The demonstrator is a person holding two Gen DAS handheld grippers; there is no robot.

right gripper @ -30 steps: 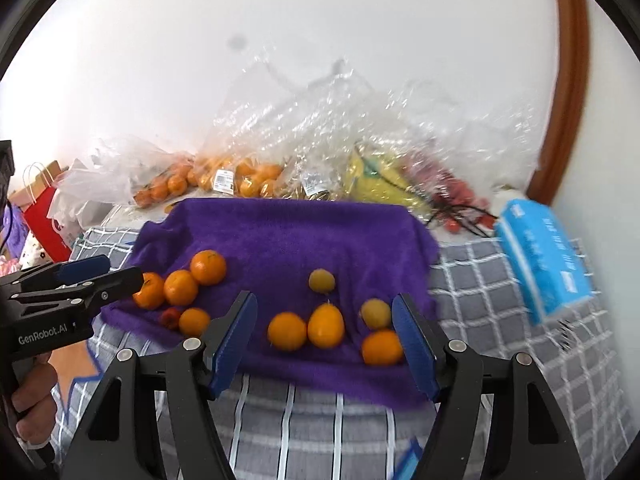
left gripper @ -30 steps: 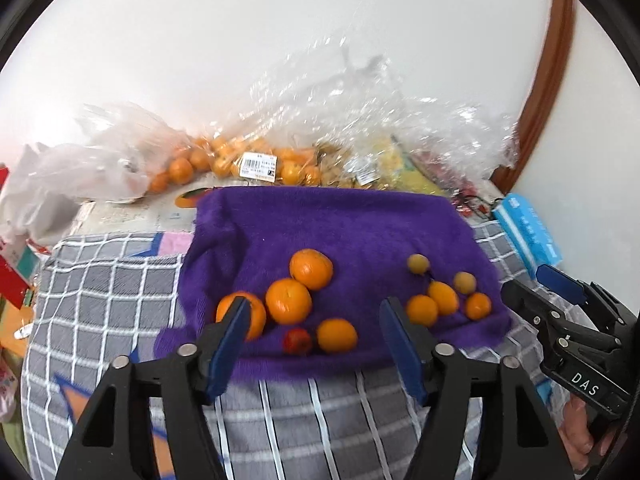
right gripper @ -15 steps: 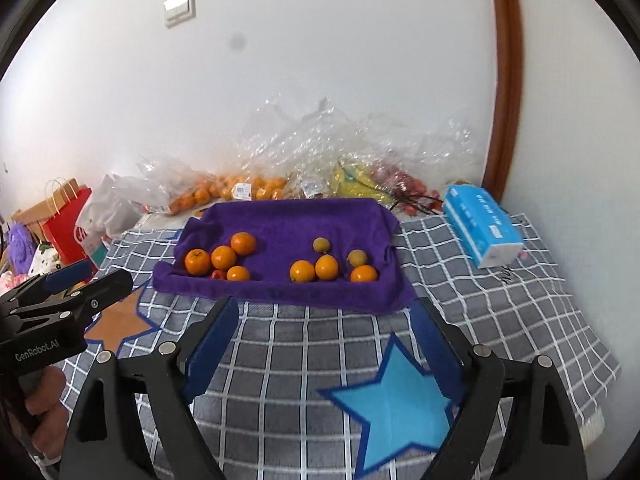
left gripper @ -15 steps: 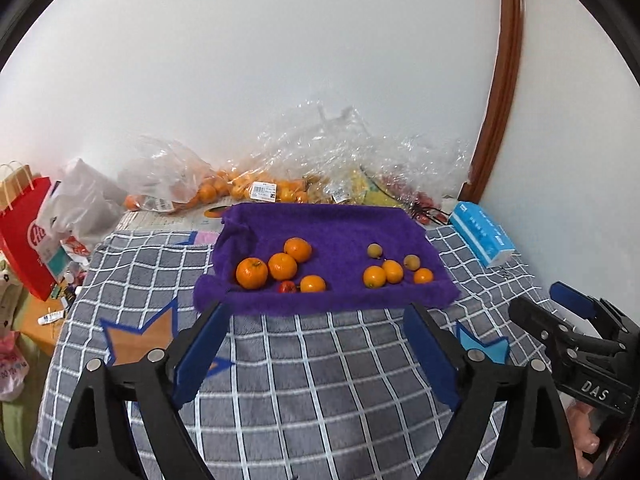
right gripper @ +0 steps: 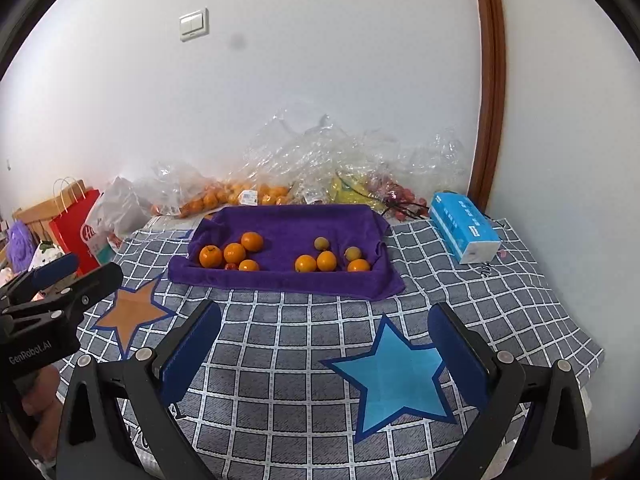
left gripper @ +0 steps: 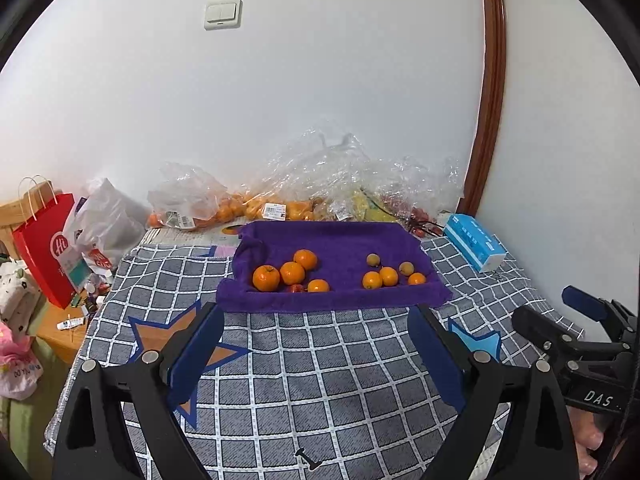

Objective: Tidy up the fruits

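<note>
Compared with a second ago, both wrist views now take in the whole purple plush towel (left gripper: 344,240) and the grey checked cloth with star patches (left gripper: 320,360) in front of it; earlier the towel filled the frames, so both grippers have drawn back from it and risen. The left gripper (left gripper: 316,360) and the right gripper (right gripper: 324,352) are each empty, their jaws opening wide with only cloth showing between them. In my judgement this withdrawal indicates that the sorting is at or near its end. The fruit lies centre-frame on the towel in two groups: at left the larger orange tangerines (left gripper: 286,272) with one small red fruit (left gripper: 297,289); at right the small orange and yellow-green round fruits (left gripper: 388,274). The towel's long axis runs left to right across the frame, its near edge facing the grippers. Each group spreads roughly along that axis; the fruits, being round, point no way.
</note>
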